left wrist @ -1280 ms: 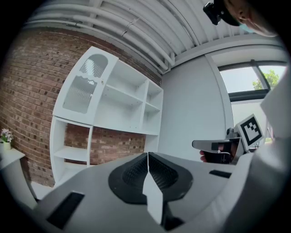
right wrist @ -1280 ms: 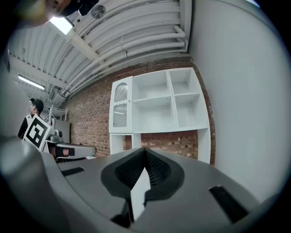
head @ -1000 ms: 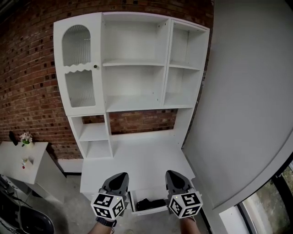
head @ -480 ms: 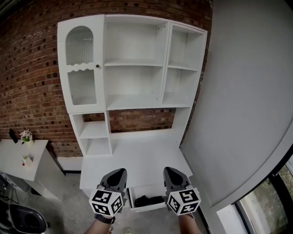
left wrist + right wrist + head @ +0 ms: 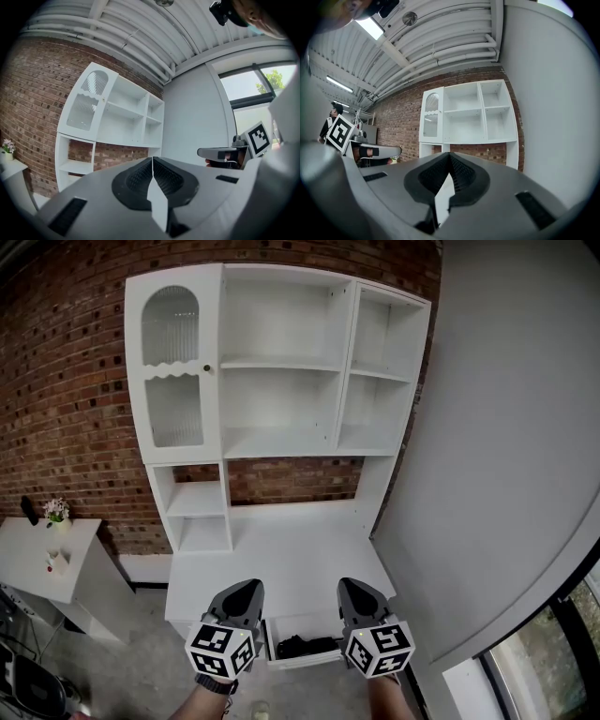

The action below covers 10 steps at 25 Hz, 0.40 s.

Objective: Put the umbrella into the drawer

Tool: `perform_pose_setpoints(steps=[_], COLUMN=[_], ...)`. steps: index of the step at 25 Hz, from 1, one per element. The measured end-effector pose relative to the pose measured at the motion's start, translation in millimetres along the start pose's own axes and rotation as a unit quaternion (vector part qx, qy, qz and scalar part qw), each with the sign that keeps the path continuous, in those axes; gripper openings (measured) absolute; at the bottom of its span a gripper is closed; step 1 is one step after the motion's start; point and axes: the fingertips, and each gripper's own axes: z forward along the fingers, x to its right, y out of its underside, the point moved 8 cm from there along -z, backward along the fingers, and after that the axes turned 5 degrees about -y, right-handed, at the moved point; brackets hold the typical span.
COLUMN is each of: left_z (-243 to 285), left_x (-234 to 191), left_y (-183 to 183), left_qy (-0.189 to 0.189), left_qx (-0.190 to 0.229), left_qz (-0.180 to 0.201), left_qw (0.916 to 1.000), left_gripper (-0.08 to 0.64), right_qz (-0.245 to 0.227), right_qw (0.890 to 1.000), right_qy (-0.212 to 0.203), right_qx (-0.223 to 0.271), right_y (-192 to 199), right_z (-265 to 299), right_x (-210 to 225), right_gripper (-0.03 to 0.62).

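Two tools are held level above the front edge of the bench (image 5: 291,554), side by side and well apart. The left tool (image 5: 246,589) is pressed together with nothing between its jaws, and the right tool (image 5: 354,585) likewise, shut and empty. Between them, below the middle of the bench's front edge, the drawer (image 5: 302,663) stands pulled out. A dark, compact shape, taken to be the umbrella (image 5: 305,646), lies inside it. Placement is judged done and the drawer is not yet closed. Several risks are noted. The drawer is seen only from the head view, low in the frame and partly screened by the tools. Both gripper views look out at the shelf unit (image 5: 281,442) and the brick wall, so any push would be poorly aimed. A push given at one corner of the drawer front could skew it and jam the slide. Whether the umbrella sits below the drawer's rim cannot be told. If any part stands proud, it could catch under the bench edge and stop the drawer short. Shut jaws offer a narrow, hard contact that could slip off the smooth white front.
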Motion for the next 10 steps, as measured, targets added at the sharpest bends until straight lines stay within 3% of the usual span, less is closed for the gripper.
perform_pose_setpoints(steps=[10], left_z=[-3.4], left_x=[-2.4], left_y=[4.3], left_qy=[-0.002], left_qx=[-0.003], left_qz=[0.001], left_qw=[1.0000], left_gripper=[0.011], right_qz=[0.003], right_qw=[1.000], right_qy=[-0.010], right_qx=[-0.001], right_y=[4.4], right_z=[1.7], right_x=[-7.2], right_gripper=[0.003])
